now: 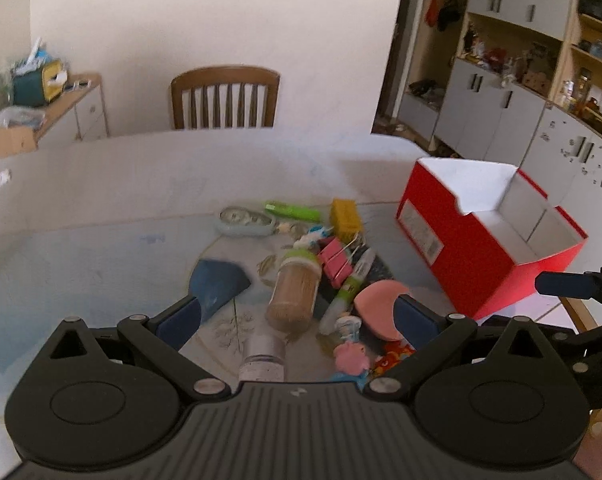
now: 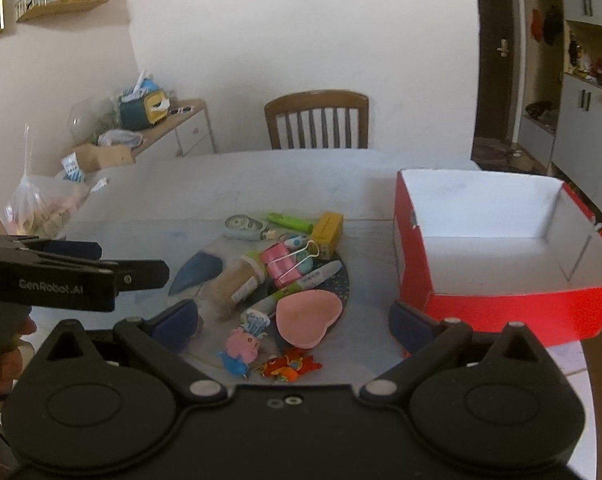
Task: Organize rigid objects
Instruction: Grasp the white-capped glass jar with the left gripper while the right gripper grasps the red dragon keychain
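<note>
Both tools spread wide and holding nothing: left gripper above the near edge of the pile, right gripper above its right side, just beside the red box. Box empty, standing on the table right of the clutter. Pile tightly packed: toothpick jar on its side, touching the pink binder clip; 2 pens leaning across each other; pink heart box partly over a dark disc; small figures near the front.

Likely trouble, judged from this layout: rolling of the jar off toward the table edge if nudged sideways; 2 things caught at once where clip and pens overlap; heart box slipping from flat fingers because of its wide, smooth lid; collision between the 2 tools, already close together over 1 small heap. Safer to start with an outlying piece such as the yellow block.
</note>
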`<state>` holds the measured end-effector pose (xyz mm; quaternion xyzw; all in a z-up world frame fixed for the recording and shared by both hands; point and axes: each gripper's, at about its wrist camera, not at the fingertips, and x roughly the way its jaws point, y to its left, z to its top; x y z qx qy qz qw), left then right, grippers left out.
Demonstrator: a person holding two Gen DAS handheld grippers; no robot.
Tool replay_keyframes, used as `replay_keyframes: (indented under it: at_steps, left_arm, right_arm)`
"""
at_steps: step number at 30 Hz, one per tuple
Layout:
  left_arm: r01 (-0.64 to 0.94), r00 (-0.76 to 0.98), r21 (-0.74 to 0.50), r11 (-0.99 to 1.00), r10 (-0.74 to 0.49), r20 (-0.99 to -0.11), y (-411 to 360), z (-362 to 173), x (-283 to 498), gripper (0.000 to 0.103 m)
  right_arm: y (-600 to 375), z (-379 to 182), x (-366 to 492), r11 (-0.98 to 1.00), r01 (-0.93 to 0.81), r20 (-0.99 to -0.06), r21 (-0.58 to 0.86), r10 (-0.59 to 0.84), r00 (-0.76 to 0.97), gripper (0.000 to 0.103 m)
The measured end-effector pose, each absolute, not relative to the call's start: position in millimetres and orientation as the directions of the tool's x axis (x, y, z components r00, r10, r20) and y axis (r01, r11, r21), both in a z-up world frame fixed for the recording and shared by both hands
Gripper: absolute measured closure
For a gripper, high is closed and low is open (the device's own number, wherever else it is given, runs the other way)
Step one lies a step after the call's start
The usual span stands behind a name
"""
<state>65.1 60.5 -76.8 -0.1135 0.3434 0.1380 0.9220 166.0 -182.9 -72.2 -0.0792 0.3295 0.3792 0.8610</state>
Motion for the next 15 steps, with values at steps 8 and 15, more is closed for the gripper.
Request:
replay_keyframes:
  at_steps: [8, 15]
  left_arm:
    - [-0.384, 0.651, -0.105, 0.917, 0.189, -0.735, 78, -120, 83, 0.001]
    - [-0.383, 0.619, -0.107, 0.918, 0.169, -0.767, 81, -142, 85, 0.001]
  right_arm:
    - [-158, -99, 191, 0.653, -0.751, -0.685, 0.096, 0.591, 0.426, 0.003]
    - [-151, -128, 195, 0.604, -0.792, -0.761, 0.090, 0.555, 0.336, 0.008]
